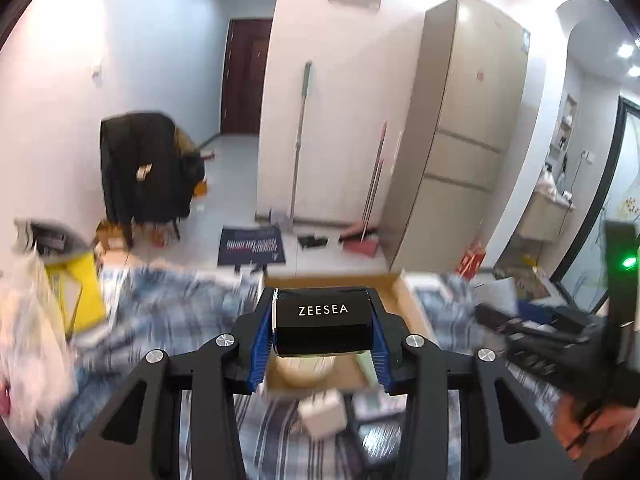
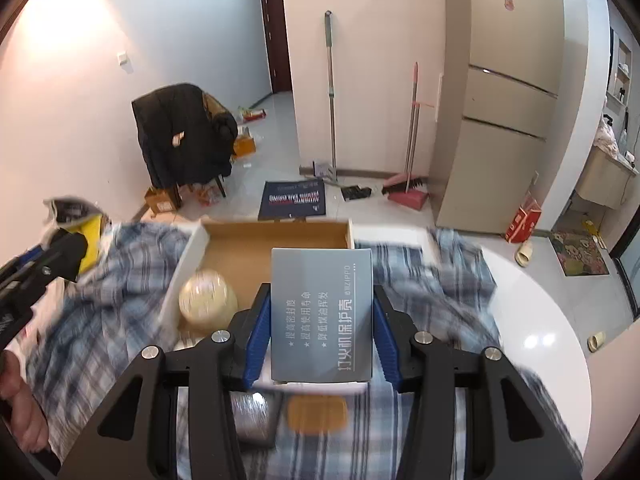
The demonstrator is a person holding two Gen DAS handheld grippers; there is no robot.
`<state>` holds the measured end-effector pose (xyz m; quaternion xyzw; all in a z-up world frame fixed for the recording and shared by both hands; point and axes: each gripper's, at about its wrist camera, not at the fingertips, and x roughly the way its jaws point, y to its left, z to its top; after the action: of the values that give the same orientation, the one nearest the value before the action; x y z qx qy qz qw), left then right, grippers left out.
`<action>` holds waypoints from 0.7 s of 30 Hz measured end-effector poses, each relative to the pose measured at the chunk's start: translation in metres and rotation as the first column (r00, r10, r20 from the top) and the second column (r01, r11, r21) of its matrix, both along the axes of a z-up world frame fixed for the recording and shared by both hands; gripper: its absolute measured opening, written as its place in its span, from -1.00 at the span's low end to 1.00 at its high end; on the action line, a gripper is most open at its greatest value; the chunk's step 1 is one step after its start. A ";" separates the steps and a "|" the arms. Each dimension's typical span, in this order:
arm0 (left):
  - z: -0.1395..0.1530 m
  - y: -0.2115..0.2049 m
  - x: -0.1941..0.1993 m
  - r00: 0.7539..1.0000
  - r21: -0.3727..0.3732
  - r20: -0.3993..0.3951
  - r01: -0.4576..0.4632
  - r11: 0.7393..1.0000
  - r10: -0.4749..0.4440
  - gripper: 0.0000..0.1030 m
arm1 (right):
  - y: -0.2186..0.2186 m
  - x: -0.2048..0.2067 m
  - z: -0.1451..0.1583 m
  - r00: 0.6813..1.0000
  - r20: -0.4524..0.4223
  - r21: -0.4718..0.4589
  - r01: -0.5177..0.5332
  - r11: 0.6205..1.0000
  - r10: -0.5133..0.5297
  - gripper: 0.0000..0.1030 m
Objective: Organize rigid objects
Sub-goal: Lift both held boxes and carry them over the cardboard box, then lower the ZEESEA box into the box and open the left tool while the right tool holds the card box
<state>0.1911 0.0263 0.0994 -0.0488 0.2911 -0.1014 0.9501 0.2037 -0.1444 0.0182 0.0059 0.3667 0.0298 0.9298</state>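
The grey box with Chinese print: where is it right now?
In the right wrist view the grey box is clamped in the right gripper, held above the plaid cloth, just in front of the open cardboard box.

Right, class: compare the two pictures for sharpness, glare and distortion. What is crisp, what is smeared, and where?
Left wrist view: the black ZEESEA box in the left gripper is crisp, while the plaid cloth is smeared; the fridge bows from fisheye distortion.
Right wrist view: the grey box reads sharply, the orange item below is blurred, and glare shines on the white tabletop.
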 end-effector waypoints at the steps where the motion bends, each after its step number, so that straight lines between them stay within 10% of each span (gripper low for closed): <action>1: 0.004 -0.002 0.005 1.000 -0.004 0.011 0.002 1.000 -0.002 -0.14 | 0.001 0.009 0.004 1.000 0.007 0.018 -0.012 1.000 0.012 -0.12; 8: -0.004 -0.023 0.071 0.987 0.061 -0.016 0.160 0.985 -0.159 -0.14 | 0.015 0.070 0.005 1.000 0.011 0.007 0.001 1.000 -0.001 -0.12; 12: -0.040 -0.030 0.112 0.992 0.159 -0.101 0.092 0.983 -0.077 -0.14 | 0.015 0.097 -0.021 0.999 -0.032 0.001 0.011 1.000 -0.011 -0.12; 21: -0.139 -0.011 0.165 0.961 -0.037 -0.268 0.062 0.997 -0.070 -0.14 | 0.006 0.127 -0.096 0.977 -0.211 0.025 0.013 1.000 -0.007 -0.12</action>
<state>0.3556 0.0155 -0.0401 -0.0656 0.4174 -0.1295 0.8971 0.3305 -0.1382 -0.0778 0.0231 0.4628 0.0290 0.8857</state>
